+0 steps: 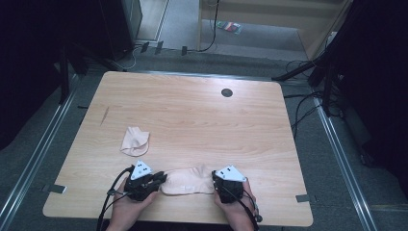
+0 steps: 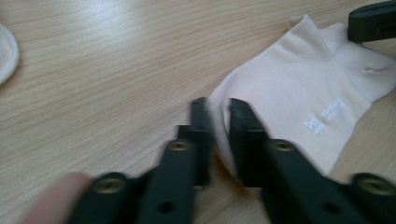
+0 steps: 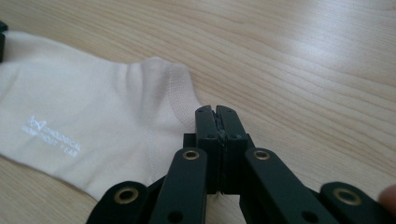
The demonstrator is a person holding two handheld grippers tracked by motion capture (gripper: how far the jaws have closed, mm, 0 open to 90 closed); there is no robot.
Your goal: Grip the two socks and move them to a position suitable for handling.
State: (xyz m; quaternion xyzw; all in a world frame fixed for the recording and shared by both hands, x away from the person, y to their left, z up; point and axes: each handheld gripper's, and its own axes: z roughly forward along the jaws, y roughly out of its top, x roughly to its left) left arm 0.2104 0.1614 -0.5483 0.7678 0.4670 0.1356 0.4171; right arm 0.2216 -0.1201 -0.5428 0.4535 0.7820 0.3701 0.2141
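Observation:
A cream ankle sock (image 1: 187, 181) lies flat near the table's front edge, printed side up (image 2: 299, 88) (image 3: 88, 126). My left gripper (image 1: 162, 178) is at its left end, jaws a narrow gap apart (image 2: 217, 116), with the sock's rounded toe edge showing in the gap. At the sock's right end is my right gripper (image 1: 214, 179), jaws pressed together (image 3: 217, 114) right beside the ribbed cuff. No fabric shows between them. A second cream sock (image 1: 134, 141) lies crumpled farther back on the left, and its edge (image 2: 7, 51) shows in the left gripper view.
The wooden table (image 1: 192, 115) has a dark round grommet (image 1: 226, 92) near its far edge. Cables trail from both grippers over the front edge. Dark equipment and cables stand on the floor around the table.

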